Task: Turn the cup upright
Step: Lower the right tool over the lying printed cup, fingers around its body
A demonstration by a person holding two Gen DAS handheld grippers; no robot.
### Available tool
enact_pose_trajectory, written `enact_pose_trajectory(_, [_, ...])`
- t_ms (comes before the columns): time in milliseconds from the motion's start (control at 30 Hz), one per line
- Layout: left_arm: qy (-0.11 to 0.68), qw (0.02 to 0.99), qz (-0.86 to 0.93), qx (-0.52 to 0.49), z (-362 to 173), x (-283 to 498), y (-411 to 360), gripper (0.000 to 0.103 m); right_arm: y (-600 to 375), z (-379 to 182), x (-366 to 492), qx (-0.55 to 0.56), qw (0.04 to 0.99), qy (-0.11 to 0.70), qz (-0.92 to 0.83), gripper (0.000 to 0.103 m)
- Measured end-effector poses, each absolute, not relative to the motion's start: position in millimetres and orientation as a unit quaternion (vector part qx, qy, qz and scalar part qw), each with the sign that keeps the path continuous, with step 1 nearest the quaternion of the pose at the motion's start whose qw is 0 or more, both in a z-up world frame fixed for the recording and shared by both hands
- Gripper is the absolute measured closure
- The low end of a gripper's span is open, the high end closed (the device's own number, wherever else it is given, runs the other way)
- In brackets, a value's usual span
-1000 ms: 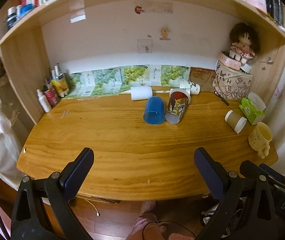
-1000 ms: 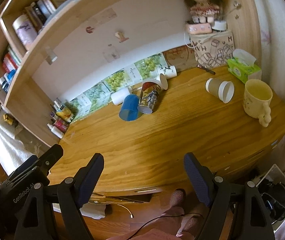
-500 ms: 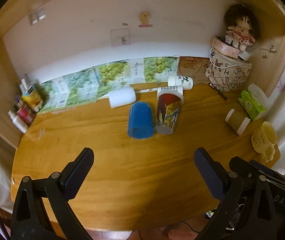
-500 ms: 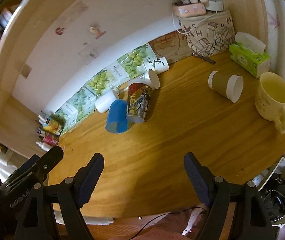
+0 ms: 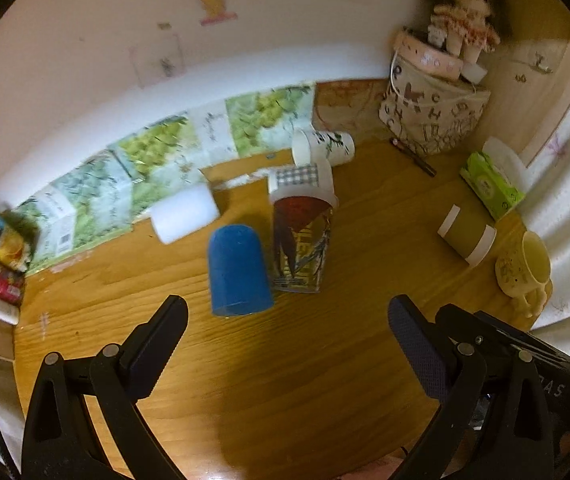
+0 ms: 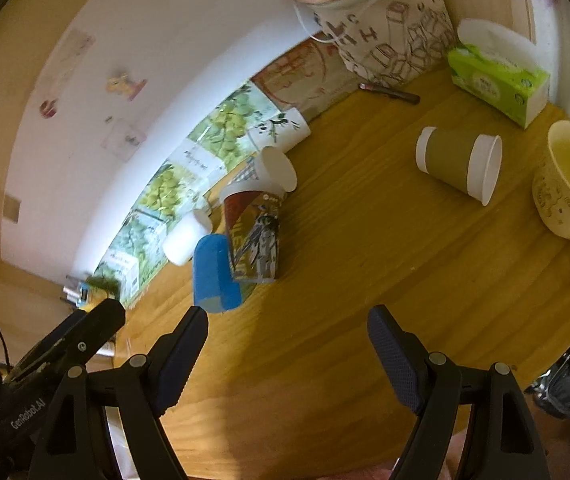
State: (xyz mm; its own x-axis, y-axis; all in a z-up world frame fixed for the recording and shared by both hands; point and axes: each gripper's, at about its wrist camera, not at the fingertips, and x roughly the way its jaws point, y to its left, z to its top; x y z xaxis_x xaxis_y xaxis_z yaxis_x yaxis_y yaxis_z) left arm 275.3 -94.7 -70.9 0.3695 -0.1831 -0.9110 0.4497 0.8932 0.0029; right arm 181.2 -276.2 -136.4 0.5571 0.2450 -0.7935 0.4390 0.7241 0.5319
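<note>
Wooden desk [image 5: 305,380] fills both views, its grain running under the two tools up to a white back wall [image 5: 85,60]. Nearest the lens, the left gripper [image 5: 287,330] hangs above the desk with its jaws spread wide and nothing between them; the right gripper [image 6: 287,338] is likewise wide apart and holds nothing. Just beyond the left gripper lies the blue cup [image 5: 239,276] on its side, closed end pointing toward the wall, mouth toward the camera. Touching its right flank is a printed paper cup [image 5: 303,242], also lying down. Behind these, a white cup [image 5: 185,214] lies on its side, and a checked cup [image 5: 303,178] sits behind the printed one. Off to the right, well apart from the blue cup, a brown sleeved cup [image 6: 459,162] lies tipped over, with a cream mug [image 6: 569,186] standing upright near the desk edge. Farther back sit a green tissue box [image 6: 497,80], a lettered fabric bag [image 5: 433,118] and, on top of it, a doll [image 5: 465,12].
</note>
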Motion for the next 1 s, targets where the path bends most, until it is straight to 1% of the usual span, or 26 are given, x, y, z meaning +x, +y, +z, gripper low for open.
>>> enact_pose_trajectory(167, [0.576, 0.783, -0.203, 0.119, -96, 305, -109, 0.002, -285, -151, 196, 0.384, 0.786, 0.480, -0.072, 0.020])
enact_pose_trajectory(367, [0.617, 0.752, -0.206, 0.106, -124, 334, -120, 0.002, -293, -169, 208, 0.407, 0.764, 0.494, -0.085, 0.020])
enact_pose_trajectory(667, [0.649, 0.723, -0.209, 0.115, -164, 363, -135, 0.002, -295, -190, 221, 0.424, 0.737, 0.516, -0.104, 0.020])
enact_pose_trajectory(1000, [0.659, 0.712, -0.213, 0.117, -189, 379, -149, 0.003, -299, -204, 224, 0.431, 0.719, 0.530, -0.127, 0.020])
